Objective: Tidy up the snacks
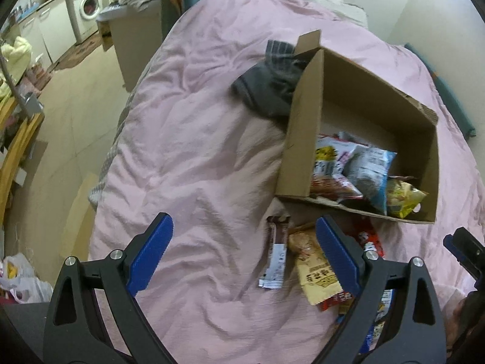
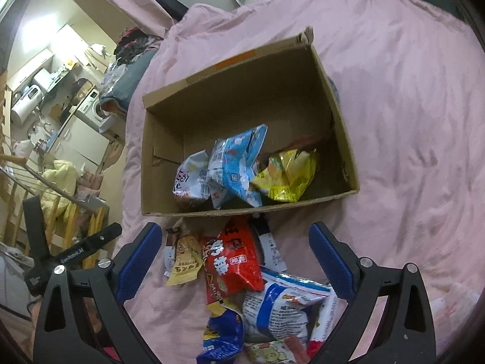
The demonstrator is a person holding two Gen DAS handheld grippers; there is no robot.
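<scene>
Several crinkled, colourful snack packets (image 2: 242, 267) lie before the cardboard box (image 2: 242, 97).

Plain brown box (image 2: 242, 91), pink bedspread (image 2: 409, 121), red packet (image 2: 233, 264), and a seemingly striped grey cloth (image 1: 272, 82).

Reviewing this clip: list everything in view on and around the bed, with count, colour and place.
cardboard box: one, brown, open on the bedspread
packets in box: at least three; white, blue, yellow
loose packets: several; red, tan, blue-white, heaped before the box
dark garment: one, grey, beside the box
bedspread: pink
washing machine: one, white, background
left gripper: open, empty
right gripper: open over the loose packets
</scene>
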